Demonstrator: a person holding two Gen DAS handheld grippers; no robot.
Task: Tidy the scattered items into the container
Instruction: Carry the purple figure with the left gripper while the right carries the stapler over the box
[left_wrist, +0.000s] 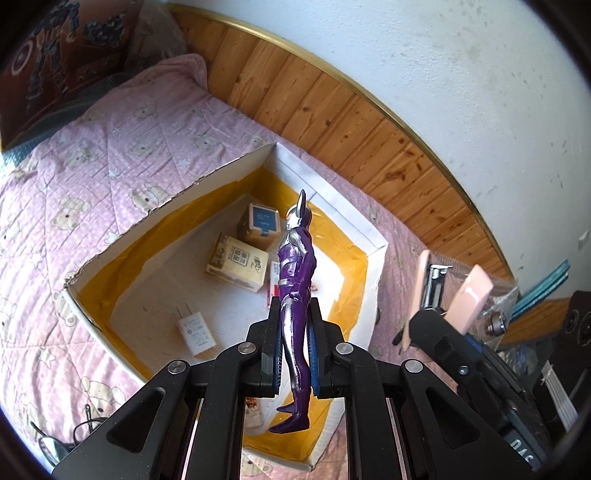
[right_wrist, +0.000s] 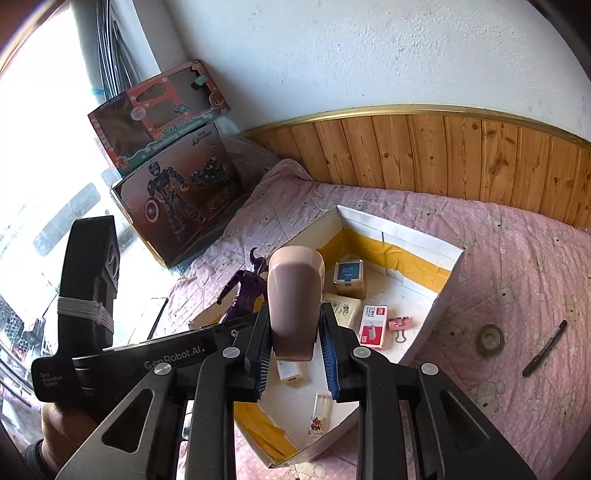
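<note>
A purple and silver toy figure (left_wrist: 295, 280) stands upright between the pads of my left gripper (left_wrist: 293, 325), which is shut on its legs. It hangs over the open white box (left_wrist: 207, 181) lined with yellow tape. My right gripper (right_wrist: 295, 332) is shut on a pink stapler (right_wrist: 293, 302), which also hangs above the box (right_wrist: 443, 291). In the left wrist view the stapler (left_wrist: 476, 299) is off to the right of the box. Several small items lie on the box floor: a white charger (left_wrist: 195, 328), a beige carton (left_wrist: 238, 262), a blue-topped carton (right_wrist: 349, 277), a red staple pack (right_wrist: 373, 321) and a pink binder clip (right_wrist: 400, 326).
The box sits on a pink bear-print bedspread (left_wrist: 74, 192). To its right on the bedspread lie a tape roll (right_wrist: 489, 339) and a black marker (right_wrist: 545, 347). Wood panelling (right_wrist: 443, 158) runs behind. Large toy boxes (right_wrist: 177, 199) stand at the bed's far left.
</note>
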